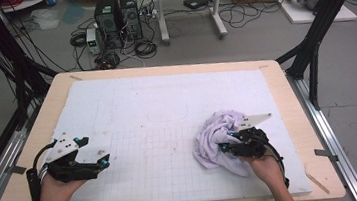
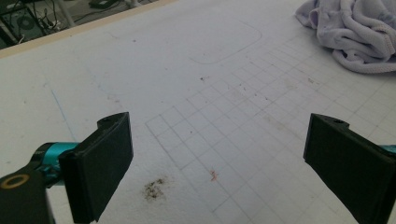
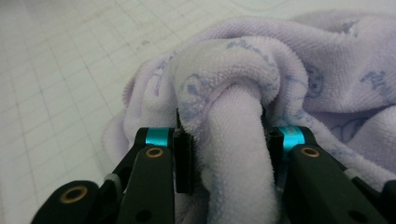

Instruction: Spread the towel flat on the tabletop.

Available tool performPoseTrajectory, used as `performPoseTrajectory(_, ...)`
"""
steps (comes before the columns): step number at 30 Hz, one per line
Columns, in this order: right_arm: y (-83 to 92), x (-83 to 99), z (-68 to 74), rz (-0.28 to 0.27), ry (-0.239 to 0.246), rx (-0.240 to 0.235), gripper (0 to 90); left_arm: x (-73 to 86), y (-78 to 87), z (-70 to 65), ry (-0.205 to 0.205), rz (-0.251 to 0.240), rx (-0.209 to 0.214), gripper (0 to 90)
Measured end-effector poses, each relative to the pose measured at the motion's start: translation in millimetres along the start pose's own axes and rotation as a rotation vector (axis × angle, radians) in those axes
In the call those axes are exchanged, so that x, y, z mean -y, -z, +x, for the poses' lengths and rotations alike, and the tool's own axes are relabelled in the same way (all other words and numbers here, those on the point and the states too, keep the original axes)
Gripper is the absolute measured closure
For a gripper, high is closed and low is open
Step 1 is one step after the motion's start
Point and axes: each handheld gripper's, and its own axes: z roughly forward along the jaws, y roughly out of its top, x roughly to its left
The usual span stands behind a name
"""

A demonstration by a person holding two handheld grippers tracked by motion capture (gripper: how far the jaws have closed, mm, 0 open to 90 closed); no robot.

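Note:
A crumpled pale lilac towel lies on the right half of the white gridded mat. My right gripper sits at the towel's near right side, its jaws pressed against a thick fold of the cloth. In the right gripper view that fold of the towel bulges up between the two black pads. My left gripper rests at the mat's near left, far from the towel. Its jaws stand wide apart over bare mat in the left gripper view, where the towel lies at the top right.
The mat covers a wooden table with black frame posts at both sides. A small dark stain and a reddish mark lie on the mat between the left jaws. Computers and cables stand on the floor beyond the far edge.

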Motion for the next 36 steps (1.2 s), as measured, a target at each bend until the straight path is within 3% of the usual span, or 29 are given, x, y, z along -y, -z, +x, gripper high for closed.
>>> performPoseTrajectory(8,9.3,-42.3,5.7,-0.073,0.046,-0.064,67.6,-4.1,0.2,0.7,-0.004,-0.006,-0.003,8.7)
performPoseTrajectory(16,5.2,-88.5,12.3,-0.135,0.089,-0.131,67.5,-10.1,-0.1,1.9,-0.011,-0.01,-0.002,8.7)
performPoseTrajectory(23,-11.9,-118.0,38.2,-0.184,0.134,-0.216,67.4,-12.7,-1.0,1.0,-0.009,-0.016,-0.003,8.7)
performPoseTrajectory(28,-42.1,-116.3,68.5,-0.163,0.16,-0.297,66.8,-13.3,-5.7,-1.7,-0.011,-0.011,0.009,8.7)
performPoseTrajectory(33,-75.6,-87.5,93.0,-0.034,0.213,-0.217,55.1,-14.2,-11.5,-6.2,-0.023,-0.002,0.044,11.9)
performPoseTrajectory(36,-72.9,-75.3,96.8,-0.041,0.204,-0.213,38.5,-15.7,-17.5,-9.3,-0.031,0.008,0.058,12.5)
